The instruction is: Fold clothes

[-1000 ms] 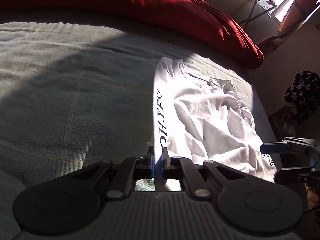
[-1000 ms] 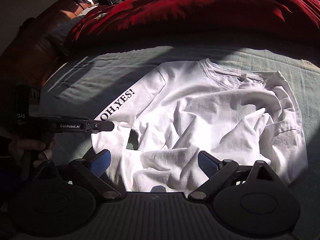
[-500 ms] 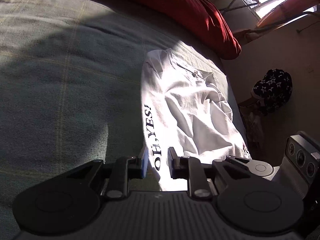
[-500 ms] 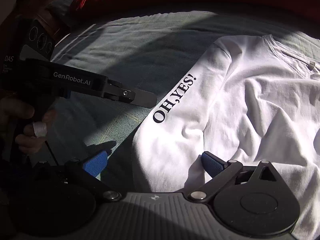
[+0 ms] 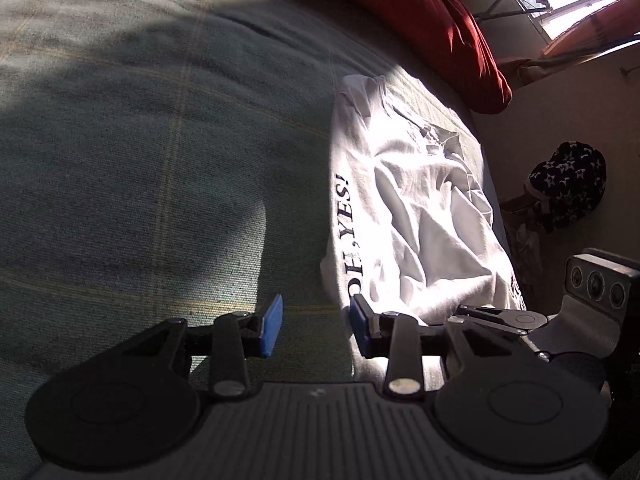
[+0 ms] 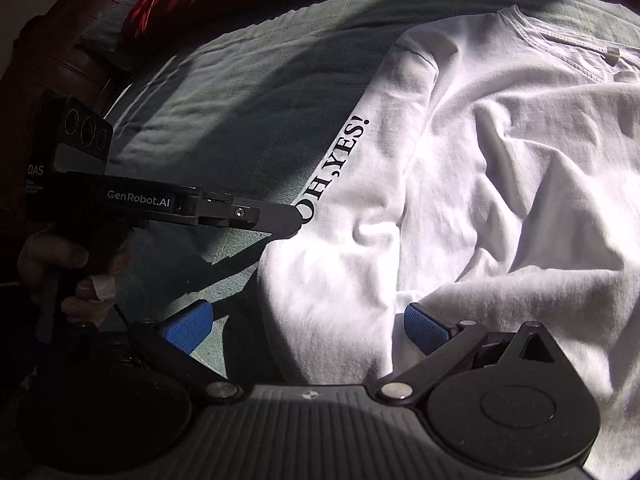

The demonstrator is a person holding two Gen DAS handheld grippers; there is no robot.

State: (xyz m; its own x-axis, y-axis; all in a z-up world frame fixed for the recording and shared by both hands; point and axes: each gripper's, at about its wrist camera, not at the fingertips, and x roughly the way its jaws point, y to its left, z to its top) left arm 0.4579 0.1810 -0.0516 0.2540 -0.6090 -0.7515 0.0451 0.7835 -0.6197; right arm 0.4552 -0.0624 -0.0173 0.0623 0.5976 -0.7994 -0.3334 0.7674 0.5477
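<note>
While the white shirt point(image 6: 460, 208) lies crumpled on the bed point(image 5: 140, 160), both grippers' jaws apart, empty.

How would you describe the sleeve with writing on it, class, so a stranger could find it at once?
Start at the grey-green bed cover, below the red duvet. On it lies a crumpled white top. The sleeve runs along the top's edge nearest the bare cover, and it alone carries black letters reading "OH,YES!".
</note>
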